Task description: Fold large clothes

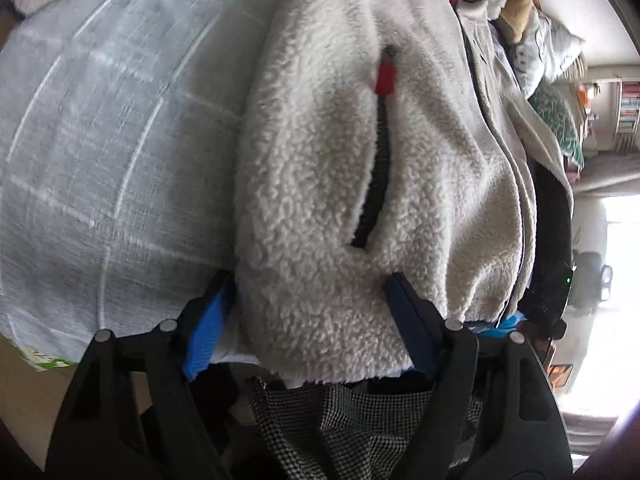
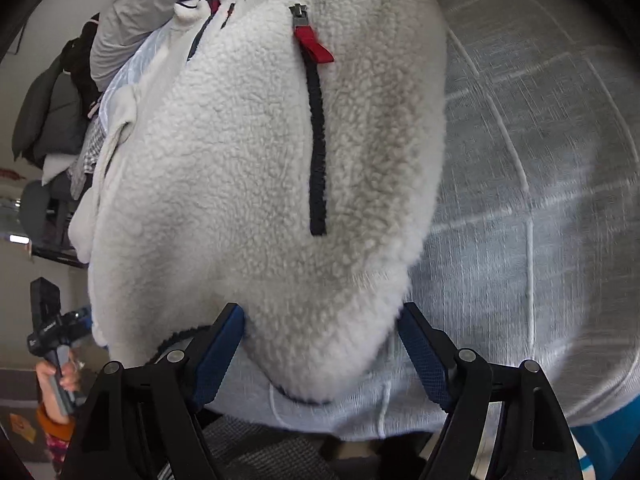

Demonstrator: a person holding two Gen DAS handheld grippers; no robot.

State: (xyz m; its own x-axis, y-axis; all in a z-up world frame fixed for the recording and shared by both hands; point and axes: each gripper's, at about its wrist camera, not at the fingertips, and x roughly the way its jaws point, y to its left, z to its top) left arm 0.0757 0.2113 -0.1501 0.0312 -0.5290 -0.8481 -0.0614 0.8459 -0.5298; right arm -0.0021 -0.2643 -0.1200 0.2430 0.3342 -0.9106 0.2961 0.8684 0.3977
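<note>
A cream fleece jacket [image 1: 328, 184] with black pocket zips and red pull tabs lies on a pale grey checked cover [image 1: 104, 152]. In the left wrist view my left gripper [image 1: 310, 296] is open, its blue-padded fingers [image 1: 208, 328] straddling the jacket's near hem corner. In the right wrist view the same jacket [image 2: 240, 184] lies on the cover [image 2: 540, 220], and my right gripper [image 2: 322, 320] is open with its fingers [image 2: 420, 356] either side of the other hem corner. A red pull tab [image 2: 314, 46] sits at the pocket top.
A pile of other clothes and pillows [image 1: 532, 40] lies beyond the jacket. Dark checked fabric [image 1: 360, 420] hangs below the left gripper. Dark garments [image 2: 52, 112] hang at the left of the right view. The other gripper's handle and a hand [image 2: 56, 360] show at lower left.
</note>
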